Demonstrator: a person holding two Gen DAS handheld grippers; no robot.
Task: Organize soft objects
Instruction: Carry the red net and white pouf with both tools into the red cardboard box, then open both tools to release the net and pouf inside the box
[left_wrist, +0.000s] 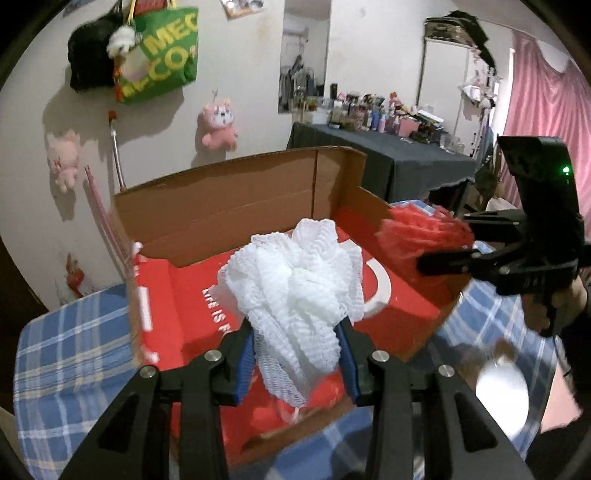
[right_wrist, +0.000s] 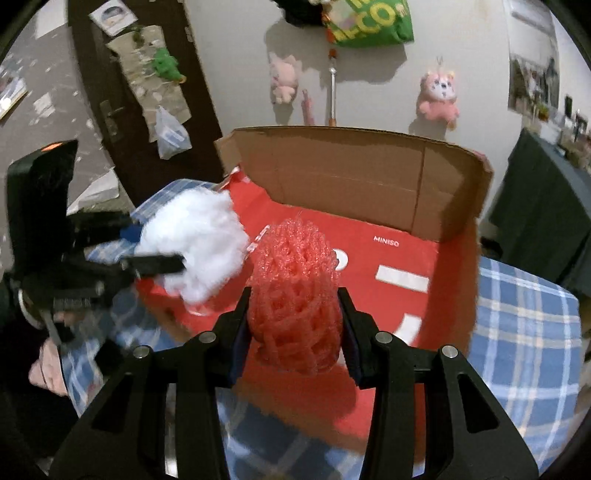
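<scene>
- two grippers up over the open red box (left_wrist: 192, 291), each carrying a soft thing.
- left gripper (left_wrist: 295, 354): jaws pinching a white mesh puff (left_wrist: 295, 280), which bulges up past the blue pads (left_wrist: 245, 363).
- right gripper (right_wrist: 293, 328): jaws pinching a red foam net (right_wrist: 295, 291), held upright between the fingers.
- box sits on a blue plaid cloth (right_wrist: 524, 332); brown cardboard lid (right_wrist: 354, 177) stands open at the back.
- pink plush toys (right_wrist: 437, 96) hang on the wall behind.
</scene>
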